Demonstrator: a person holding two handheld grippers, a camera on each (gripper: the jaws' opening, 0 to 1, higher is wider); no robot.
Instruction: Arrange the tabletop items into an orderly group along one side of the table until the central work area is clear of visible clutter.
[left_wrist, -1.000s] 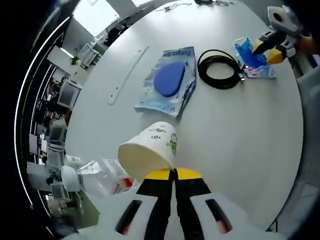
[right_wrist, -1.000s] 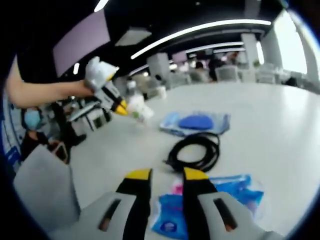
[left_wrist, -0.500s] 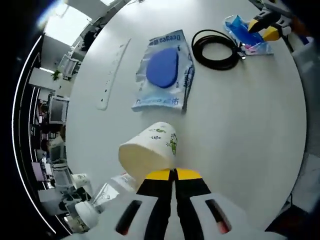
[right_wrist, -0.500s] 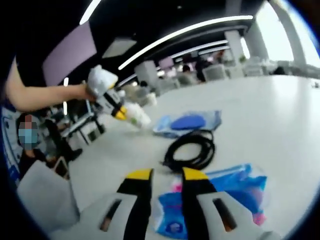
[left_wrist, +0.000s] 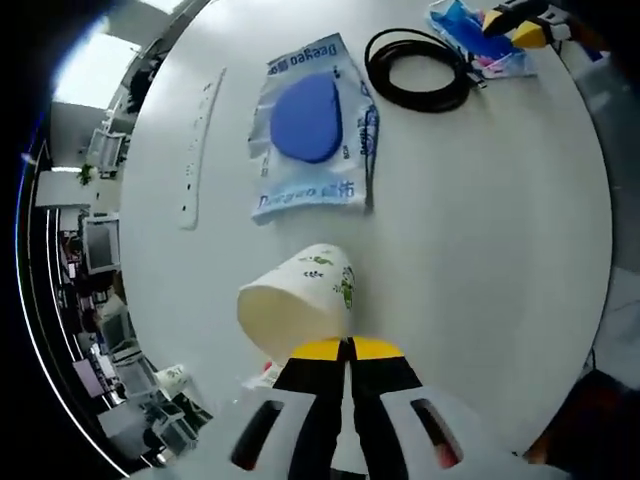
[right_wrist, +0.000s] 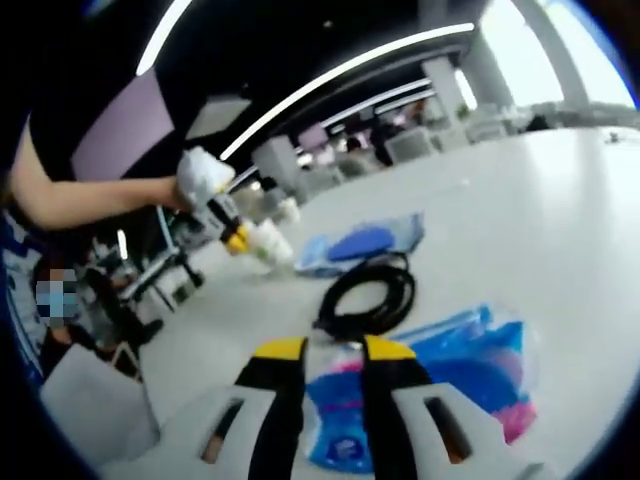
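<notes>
My left gripper (left_wrist: 349, 347) is shut on the wall of a white paper cup (left_wrist: 295, 298) with green print, held tilted above the white round table (left_wrist: 480, 220). Further along the table lie a blue pad in a clear packet (left_wrist: 310, 130), a coiled black cable (left_wrist: 415, 68) and a blue-and-pink packet (left_wrist: 462, 24). My right gripper (right_wrist: 333, 350) stands open just over the blue-and-pink packet (right_wrist: 455, 365). Beyond it lie the cable (right_wrist: 368, 296) and the blue pad's packet (right_wrist: 365, 241). A person's hand holds the left gripper (right_wrist: 237, 240) with the cup (right_wrist: 268, 241).
A long white strip (left_wrist: 195, 140) lies on the table beside the blue pad's packet. A grey chair back (right_wrist: 95, 405) stands at the lower left of the right gripper view. Office desks and chairs surround the table's edge (left_wrist: 150, 330).
The left gripper's view has risen and swung, so the table's items sit further off and the plastic bottle at the lower left is gone. The right gripper has edged closer over the blue-and-pink packet.
</notes>
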